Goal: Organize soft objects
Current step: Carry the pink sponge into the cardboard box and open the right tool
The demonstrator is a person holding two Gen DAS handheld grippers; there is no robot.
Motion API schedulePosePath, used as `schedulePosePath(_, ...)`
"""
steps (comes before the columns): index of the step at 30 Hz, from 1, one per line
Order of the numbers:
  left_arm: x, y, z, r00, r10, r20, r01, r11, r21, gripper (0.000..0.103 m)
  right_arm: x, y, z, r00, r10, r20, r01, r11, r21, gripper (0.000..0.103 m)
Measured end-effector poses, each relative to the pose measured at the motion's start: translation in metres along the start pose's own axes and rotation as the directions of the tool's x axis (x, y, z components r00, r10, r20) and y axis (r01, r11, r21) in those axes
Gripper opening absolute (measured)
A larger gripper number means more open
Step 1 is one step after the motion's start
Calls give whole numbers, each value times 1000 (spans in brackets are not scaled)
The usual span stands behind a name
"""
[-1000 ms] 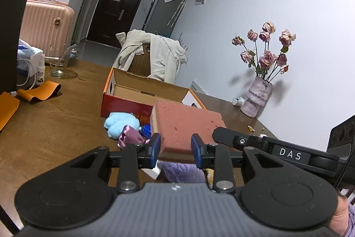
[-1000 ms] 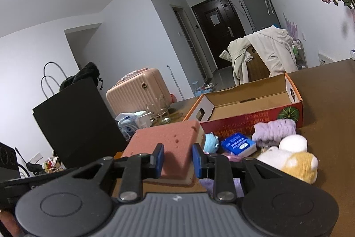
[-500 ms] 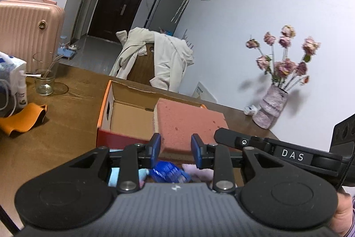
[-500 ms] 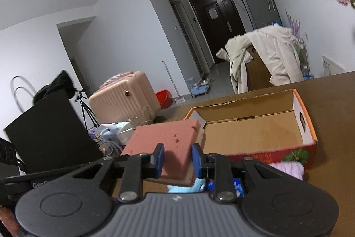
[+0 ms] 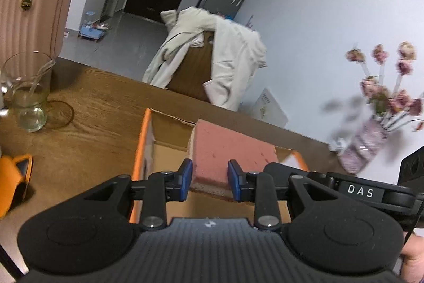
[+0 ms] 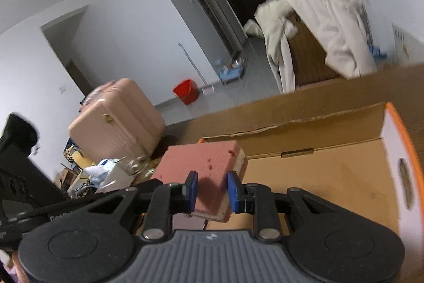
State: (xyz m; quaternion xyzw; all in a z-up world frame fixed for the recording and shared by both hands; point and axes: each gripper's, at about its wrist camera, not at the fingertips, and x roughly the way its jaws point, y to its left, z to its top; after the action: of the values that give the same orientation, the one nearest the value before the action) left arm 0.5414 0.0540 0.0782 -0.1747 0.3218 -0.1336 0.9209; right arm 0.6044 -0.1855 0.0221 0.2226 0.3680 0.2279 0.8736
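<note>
Both grippers clamp one pink sponge block from opposite ends. The left gripper has its blue pads pressed on one short edge; the right gripper pinches the other, and its jaws have just been closing slightly onto the foam, which dents between them. Both stand narrowly open, the gap filled by the sponge.

The sponge hangs over the open cardboard box, level, above the box's bare floor. In the right wrist view its far edge lies near the box's back wall; the orange-rimmed side wall stands well apart, leaving the floor on that side free. In the left wrist view the other orange rim runs just beside the left gripper's outer finger.

Outside the box on the wooden table stands a glass jug.
</note>
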Motion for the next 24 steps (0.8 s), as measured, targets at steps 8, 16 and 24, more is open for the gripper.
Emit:
schedulePosePath(8, 82, 25, 17, 988, 97, -118, -96, 995, 7, 30, 92, -31, 17, 991, -92, -98, 94, 995, 14, 23)
schedulePosePath(16, 89, 27, 14, 987, 105, -124, -100, 994, 51, 32, 126, -35, 10, 976, -162, -148, 159, 987, -29, 24)
schedulePosePath(24, 35, 4, 14, 992, 110, -58, -101, 985, 141, 36, 69, 1, 23, 986, -161, -42, 155, 981, -119, 30)
